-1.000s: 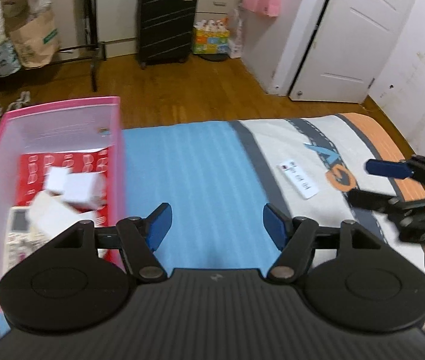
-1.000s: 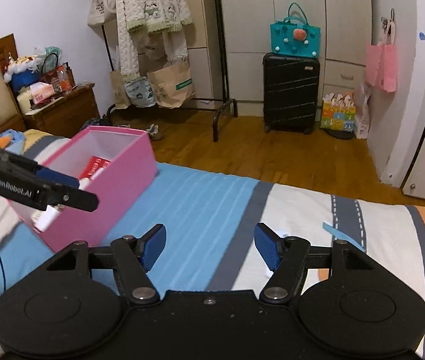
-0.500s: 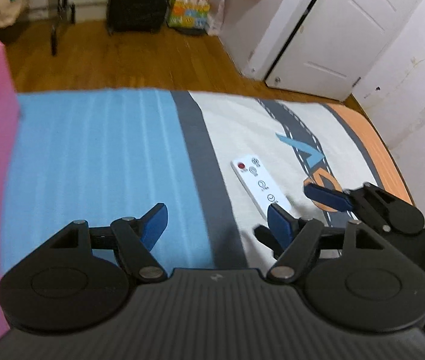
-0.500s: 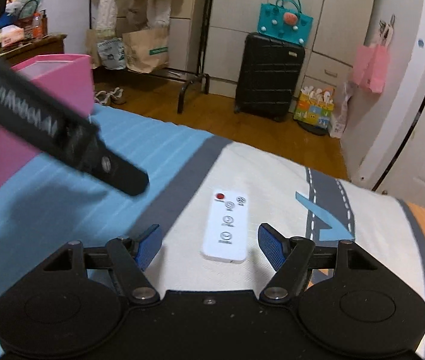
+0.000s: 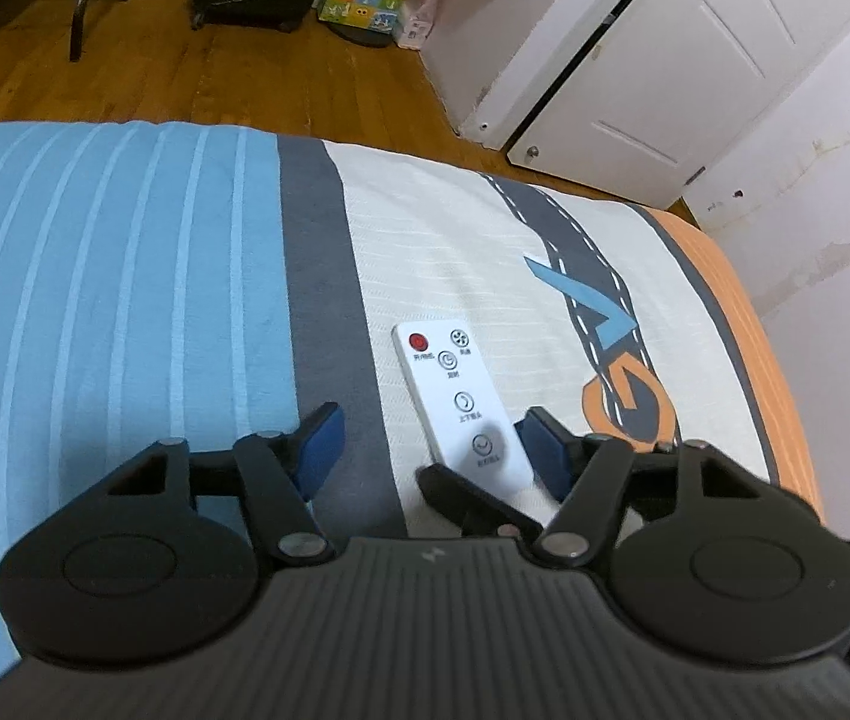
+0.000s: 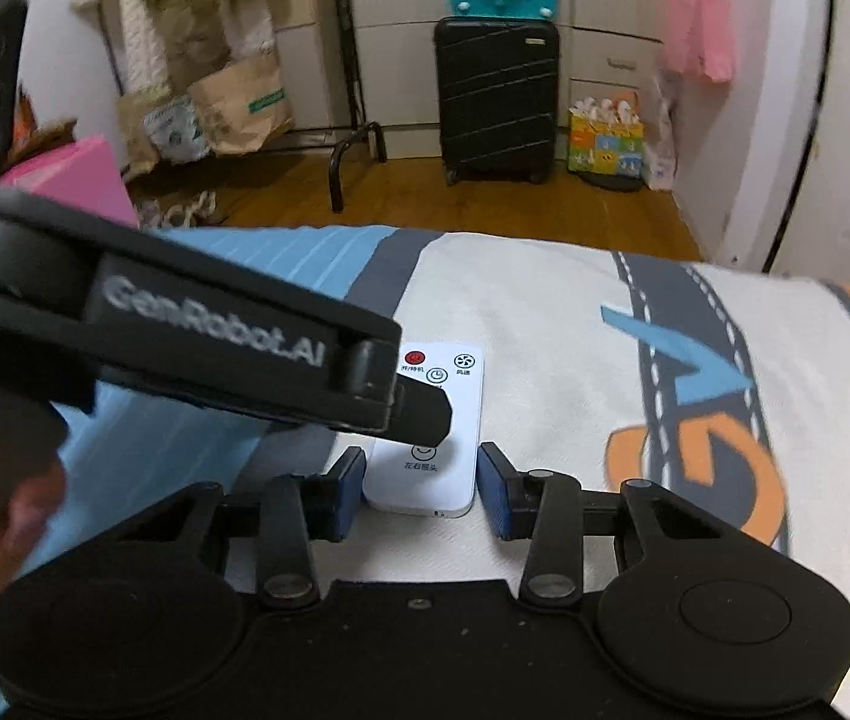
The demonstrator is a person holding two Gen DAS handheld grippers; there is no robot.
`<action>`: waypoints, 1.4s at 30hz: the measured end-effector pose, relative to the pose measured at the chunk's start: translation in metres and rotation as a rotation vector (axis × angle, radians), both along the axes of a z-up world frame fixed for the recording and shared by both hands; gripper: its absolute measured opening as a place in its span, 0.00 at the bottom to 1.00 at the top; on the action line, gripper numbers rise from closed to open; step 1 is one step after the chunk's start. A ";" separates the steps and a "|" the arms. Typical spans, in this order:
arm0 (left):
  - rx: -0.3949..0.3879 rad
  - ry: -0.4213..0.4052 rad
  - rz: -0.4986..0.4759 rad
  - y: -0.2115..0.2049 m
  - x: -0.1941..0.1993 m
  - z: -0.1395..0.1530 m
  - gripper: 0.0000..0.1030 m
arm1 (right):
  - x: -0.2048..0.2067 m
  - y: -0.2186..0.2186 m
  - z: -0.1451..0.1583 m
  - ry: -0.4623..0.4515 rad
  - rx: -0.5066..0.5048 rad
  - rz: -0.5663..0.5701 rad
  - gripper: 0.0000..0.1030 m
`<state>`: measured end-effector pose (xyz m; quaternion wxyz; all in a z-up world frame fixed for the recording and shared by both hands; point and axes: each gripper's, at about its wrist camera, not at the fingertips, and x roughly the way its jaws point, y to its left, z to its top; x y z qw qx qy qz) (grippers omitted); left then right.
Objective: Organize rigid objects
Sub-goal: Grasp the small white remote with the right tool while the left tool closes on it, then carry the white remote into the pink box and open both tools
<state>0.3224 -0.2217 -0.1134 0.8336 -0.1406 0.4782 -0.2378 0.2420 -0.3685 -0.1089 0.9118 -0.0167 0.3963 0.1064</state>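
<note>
A white remote control point(image 5: 460, 402) with a red button lies on the bedspread point(image 5: 454, 252); it also shows in the right wrist view point(image 6: 425, 480). My right gripper point(image 6: 419, 489) is open, and its blue pads stand on either side of the remote's near end, with small gaps. My left gripper point(image 5: 430, 438) is open just above the remote, with its right pad beside the remote's near end. A left gripper finger point(image 6: 413, 408) crosses over the remote in the right wrist view. The pink storage bin point(image 6: 74, 177) stands far left.
The bed's far edge drops to a wooden floor point(image 5: 185, 78). A black suitcase point(image 6: 496, 96), paper bags point(image 6: 239, 102) on a clothes rack and a white door point(image 5: 694, 60) stand beyond. A wall point(image 5: 832, 168) runs along the bed's right side.
Both grippers have swung from the pink bin side to the remote. The right gripper has come down so its pads straddle the remote's near end, and the left has moved in over it.
</note>
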 end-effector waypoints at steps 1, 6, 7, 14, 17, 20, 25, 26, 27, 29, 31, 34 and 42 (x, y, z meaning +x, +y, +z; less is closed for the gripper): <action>-0.006 0.001 0.003 0.000 -0.002 -0.001 0.57 | -0.002 -0.002 0.000 0.005 0.036 -0.007 0.44; 0.018 0.001 0.032 0.007 -0.018 -0.002 0.25 | -0.010 -0.001 -0.003 0.018 0.137 -0.018 0.44; -0.007 0.012 0.031 0.010 -0.020 -0.003 0.20 | -0.012 0.002 -0.004 0.013 0.122 -0.012 0.44; -0.019 -0.014 0.028 0.027 -0.044 0.012 0.19 | -0.031 0.015 0.008 -0.003 0.120 0.000 0.44; -0.020 -0.039 0.027 0.037 -0.056 0.030 0.19 | -0.042 0.023 0.022 -0.037 0.121 0.012 0.44; -0.002 -0.068 0.024 0.047 -0.069 0.054 0.19 | -0.053 0.031 0.039 -0.071 0.140 0.023 0.44; 0.032 -0.115 0.031 0.063 -0.090 0.093 0.18 | -0.071 0.047 0.068 -0.121 0.168 0.059 0.44; 0.042 -0.123 0.034 0.067 -0.095 0.100 0.18 | -0.075 0.050 0.072 -0.125 0.175 0.066 0.44; 0.049 -0.129 0.038 0.071 -0.100 0.107 0.18 | -0.078 0.055 0.078 -0.129 0.180 0.076 0.44; 0.063 -0.143 0.044 0.080 -0.110 0.119 0.18 | -0.085 0.063 0.086 -0.139 0.188 0.090 0.44; 0.075 -0.158 0.051 0.088 -0.121 0.129 0.18 | -0.093 0.071 0.094 -0.148 0.186 0.110 0.44; 0.085 -0.182 0.070 0.102 -0.134 0.142 0.18 | -0.105 0.085 0.102 -0.172 0.165 0.138 0.44; 0.109 -0.222 0.107 0.138 -0.161 0.163 0.18 | -0.129 0.120 0.119 -0.230 0.111 0.199 0.44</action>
